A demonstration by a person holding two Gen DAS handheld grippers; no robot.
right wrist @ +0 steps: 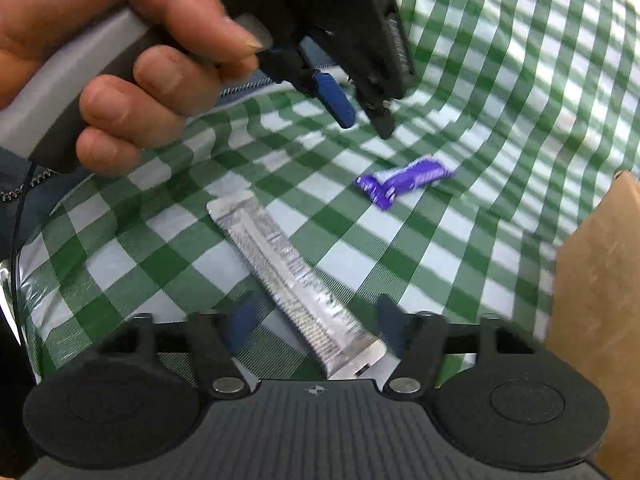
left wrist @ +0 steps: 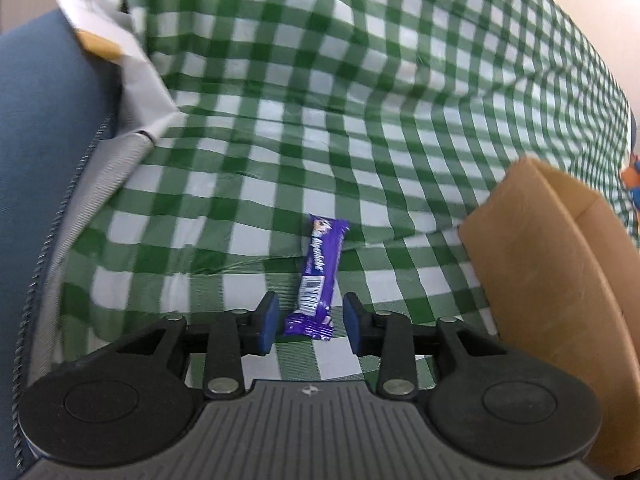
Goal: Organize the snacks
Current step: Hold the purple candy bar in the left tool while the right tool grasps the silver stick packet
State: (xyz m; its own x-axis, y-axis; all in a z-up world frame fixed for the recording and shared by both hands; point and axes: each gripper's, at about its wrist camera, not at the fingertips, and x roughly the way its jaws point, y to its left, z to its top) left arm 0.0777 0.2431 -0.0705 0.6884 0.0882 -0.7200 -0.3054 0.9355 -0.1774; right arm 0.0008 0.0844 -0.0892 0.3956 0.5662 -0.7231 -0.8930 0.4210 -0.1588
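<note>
Nearest the right wrist camera, the right gripper [right wrist: 312,320] has its jaws spread wide on either side of a silver bar [right wrist: 292,284], which lies slantwise on the green checked cloth [right wrist: 120,264] with its near end running down between the fingers; neither pad presses on the wrapper, though the fingers are blurred. Beyond it, a purple bar [right wrist: 404,180] lies flat on the cloth, apart from the silver one. To the right a brown cardboard box [right wrist: 600,280] stands close by, its wall filling that edge. Above the purple bar, a hand [right wrist: 120,68] grips the handle of the left gripper [right wrist: 366,118], whose blue-tipped fingers point down toward the cloth with a gap between them, holding nothing. In the left wrist view that same left gripper [left wrist: 310,322] has its jaws partly apart, and the near crimped end of the purple bar [left wrist: 318,276] lies between the blue pads [left wrist: 269,320] with cloth showing on both sides, so the pads do not touch it. The cardboard box [left wrist: 560,264] stands to the right, an open flap leaning toward the bar. A blue zipped bag [left wrist: 44,168] with a grey lining borders the cloth [left wrist: 360,120] on the left, and the cloth bulges up in folds behind the bar.
</note>
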